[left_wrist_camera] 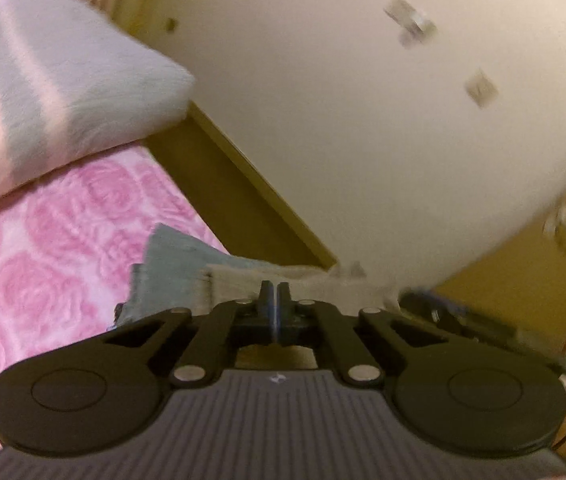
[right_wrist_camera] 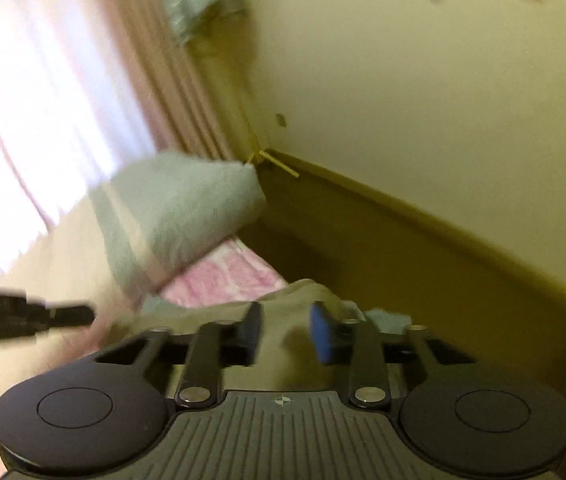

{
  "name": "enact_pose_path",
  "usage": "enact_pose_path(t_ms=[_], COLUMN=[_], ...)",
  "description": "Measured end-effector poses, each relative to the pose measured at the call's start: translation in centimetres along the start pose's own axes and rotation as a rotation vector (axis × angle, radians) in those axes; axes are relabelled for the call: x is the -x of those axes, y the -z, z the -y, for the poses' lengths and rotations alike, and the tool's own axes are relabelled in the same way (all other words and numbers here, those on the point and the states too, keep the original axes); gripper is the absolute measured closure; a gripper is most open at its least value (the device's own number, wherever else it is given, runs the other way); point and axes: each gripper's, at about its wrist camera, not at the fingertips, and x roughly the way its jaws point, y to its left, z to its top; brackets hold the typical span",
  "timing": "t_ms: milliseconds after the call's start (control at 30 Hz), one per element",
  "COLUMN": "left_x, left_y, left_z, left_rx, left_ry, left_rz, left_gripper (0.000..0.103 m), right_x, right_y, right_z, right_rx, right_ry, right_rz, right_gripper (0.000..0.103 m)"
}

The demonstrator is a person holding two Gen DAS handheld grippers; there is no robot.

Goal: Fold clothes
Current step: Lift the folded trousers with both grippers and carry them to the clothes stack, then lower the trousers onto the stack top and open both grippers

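Observation:
In the left wrist view my left gripper has its jaws closed together, with a beige garment just beyond the tips; whether cloth is pinched I cannot tell. A grey-blue cloth lies beside the garment on the pink rose bedspread. In the right wrist view my right gripper is open, its blue-padded fingers apart over the beige garment. A bit of the blue cloth shows to its right. The left gripper's black body shows at the left edge.
A grey and white pillow lies at the head of the bed, also in the right wrist view. A wooden bed frame runs along the cream wall. Pink curtains hang at the left.

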Motion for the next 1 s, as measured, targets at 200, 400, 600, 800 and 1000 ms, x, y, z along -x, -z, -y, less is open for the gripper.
enact_pose_path(t_ms=[200, 400, 600, 800, 1000], left_x=[-3.3, -4.5, -1.2, 2.9, 3.6], left_y=[1.8, 2.9, 2.8, 4.8, 6.9], left_z=[-2.0, -3.1, -1.7, 1.5, 3.7], left_rx=[0.083, 0.069, -0.017, -0.138, -0.179], left_ry=[-0.024, 0.002, -0.039, -0.052, -0.096], left_rz=[0.041, 0.079, 0.084, 0.029, -0.048], left_gripper=[0.103, 0.100, 0.102, 0.103, 0.103], right_x=[-3.5, -5.2, -3.2, 3.3, 6.0], right_y=[2.9, 4.1, 1.9, 2.8, 6.9], right_z=[-0.2, 1.4, 2.8, 2.0, -2.1], right_rx=[0.076, -0.012, -0.129, -0.037, 0.084], right_ry=[0.050, 0.039, 0.037, 0.007, -0.019], right_rz=[-0.024, -0.047, -0.027, -0.018, -0.076], right_gripper=[0.078, 0.078, 0.078, 0.078, 0.078])
